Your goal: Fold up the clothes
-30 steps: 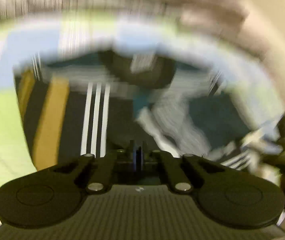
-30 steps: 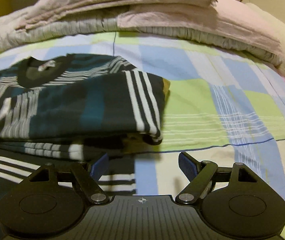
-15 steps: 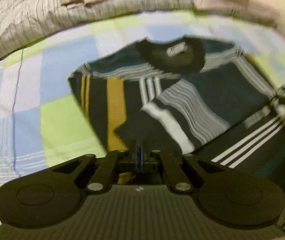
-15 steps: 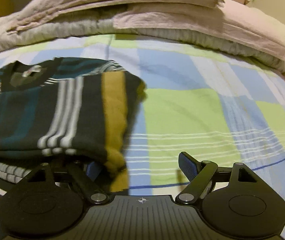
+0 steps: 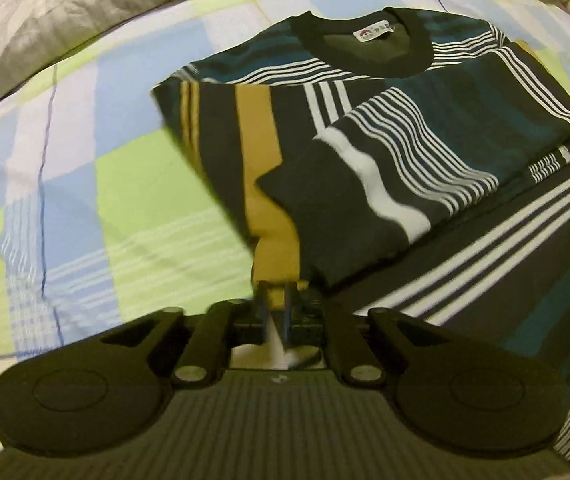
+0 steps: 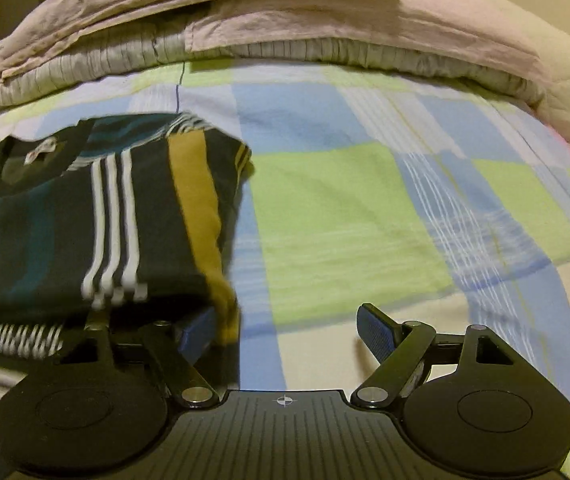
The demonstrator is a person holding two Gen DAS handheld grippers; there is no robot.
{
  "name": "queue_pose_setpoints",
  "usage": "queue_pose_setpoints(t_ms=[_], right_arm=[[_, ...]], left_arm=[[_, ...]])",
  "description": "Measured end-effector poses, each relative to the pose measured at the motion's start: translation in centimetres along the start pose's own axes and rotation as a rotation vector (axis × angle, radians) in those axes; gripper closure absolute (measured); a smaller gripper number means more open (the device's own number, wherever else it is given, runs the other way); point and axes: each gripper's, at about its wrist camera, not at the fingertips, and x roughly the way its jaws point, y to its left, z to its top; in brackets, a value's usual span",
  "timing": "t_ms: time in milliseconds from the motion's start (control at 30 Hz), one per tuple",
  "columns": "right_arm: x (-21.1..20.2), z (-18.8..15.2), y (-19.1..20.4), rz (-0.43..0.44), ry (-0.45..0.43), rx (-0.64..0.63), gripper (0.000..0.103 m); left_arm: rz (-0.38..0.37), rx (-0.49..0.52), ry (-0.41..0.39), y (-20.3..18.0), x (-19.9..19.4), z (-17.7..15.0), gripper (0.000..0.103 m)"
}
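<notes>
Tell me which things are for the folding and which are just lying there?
For the folding:
striped shirt
left gripper, pinching the shirt's mustard edge
right gripper, open

Just lying there:
checked bedsheet
piled bedding

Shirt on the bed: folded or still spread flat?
Partly folded: the shirt has a sleeve and side panels laid over its body, and the left gripper pinches one edge.

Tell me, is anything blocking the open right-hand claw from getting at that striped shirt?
Nothing visible does. The right gripper is open just above the checked bedspread, and the striped shirt lies against its left finger, with only bare bedspread beside it. The left gripper is already clamped on the shirt's edge.
</notes>
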Motion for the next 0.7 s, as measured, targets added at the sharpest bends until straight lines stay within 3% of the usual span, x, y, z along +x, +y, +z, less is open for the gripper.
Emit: queue_pose_setpoints(t_ms=[167, 333, 467, 600, 700], right_arm=[[-4.0, -4.6, 0.5, 0.075, 0.092, 0.015, 0.023], [-7.4, -9.4, 0.5, 0.148, 0.22, -0.009, 0.023], [-9.5, -12.4, 0.5, 0.172, 0.302, -0.092, 0.023], [-11.9, -13.6, 1.1, 0.2, 0.303, -0.26, 0.023], [-14.3, -14.1, 2.1, 0.276, 0.261, -0.401, 0.023]], left_arm=[[-0.054, -0.046, 0.022, -0.9, -1.8, -4.2, 0.088], [-0.1, -0.065, 0.115, -4.0, -2.9, -10.7, 0.086], [-0.063, -0.05, 0.149, -6.9, -4.7, -15.1, 0.085], [-0.013, 0.016, 0.132, -9.7, -7.1, -18.6, 0.082], [0.005, 0.154, 0.106, -11.7, -9.2, -20.8, 0.068]])
